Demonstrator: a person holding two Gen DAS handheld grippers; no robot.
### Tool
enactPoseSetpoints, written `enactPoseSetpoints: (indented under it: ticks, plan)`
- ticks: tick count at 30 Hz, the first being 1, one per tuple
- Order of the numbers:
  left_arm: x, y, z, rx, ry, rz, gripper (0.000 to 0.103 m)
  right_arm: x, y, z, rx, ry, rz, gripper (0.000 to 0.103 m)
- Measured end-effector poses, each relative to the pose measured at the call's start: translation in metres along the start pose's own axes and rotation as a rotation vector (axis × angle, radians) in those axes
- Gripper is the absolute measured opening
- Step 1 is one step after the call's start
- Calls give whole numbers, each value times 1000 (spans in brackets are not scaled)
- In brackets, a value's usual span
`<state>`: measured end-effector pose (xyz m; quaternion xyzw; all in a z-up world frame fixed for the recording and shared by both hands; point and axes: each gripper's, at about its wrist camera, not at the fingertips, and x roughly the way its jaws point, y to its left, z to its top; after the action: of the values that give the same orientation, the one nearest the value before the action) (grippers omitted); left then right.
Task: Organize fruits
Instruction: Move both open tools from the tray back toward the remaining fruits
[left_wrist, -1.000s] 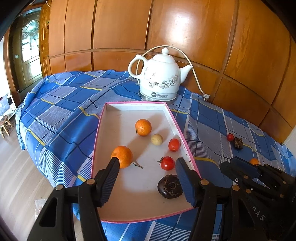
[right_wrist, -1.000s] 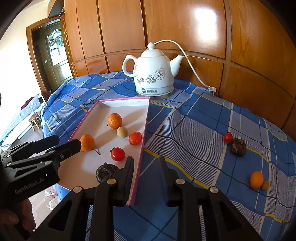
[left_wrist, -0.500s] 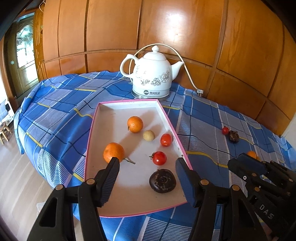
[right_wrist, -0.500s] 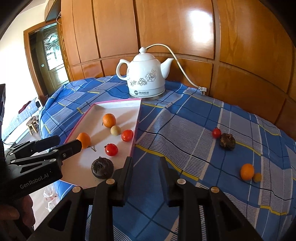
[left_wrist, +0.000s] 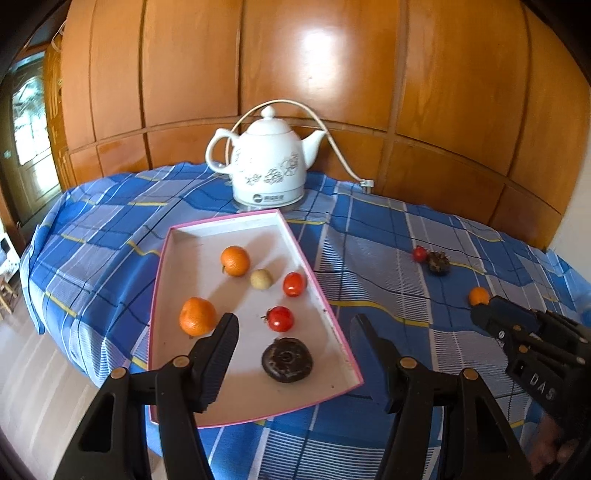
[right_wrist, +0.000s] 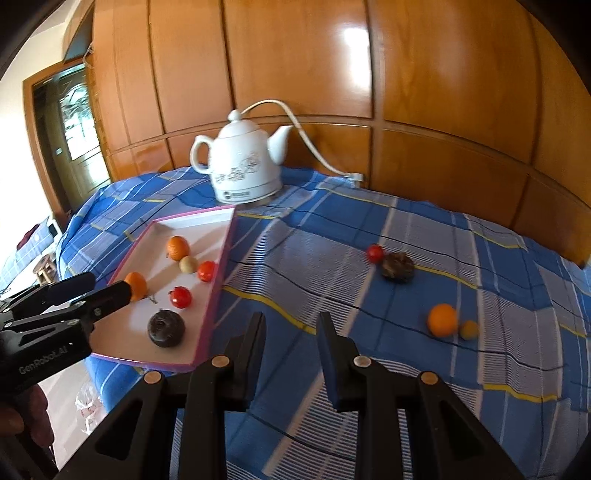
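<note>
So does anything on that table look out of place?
Yes: four fruits lie loose on the blue cloth instead of in the pink-edged tray: a red tomato touching a dark fruit, and an orange beside a small yellow fruit.

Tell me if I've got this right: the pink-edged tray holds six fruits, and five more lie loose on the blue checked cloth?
Not quite. The tray does hold six, but only four lie loose on the cloth: a tomato, a dark fruit, an orange and a small yellow fruit. The right wrist view shows it.
</note>
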<state>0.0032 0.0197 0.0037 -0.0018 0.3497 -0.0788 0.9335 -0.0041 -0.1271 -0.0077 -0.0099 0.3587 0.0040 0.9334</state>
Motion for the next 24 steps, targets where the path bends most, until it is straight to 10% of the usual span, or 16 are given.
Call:
enactPoseSetpoints:
  ticks: [24]
  plan:
    - [31,-82,3,213,43,-126,64,-27,-128,-20,234,5,-230,28]
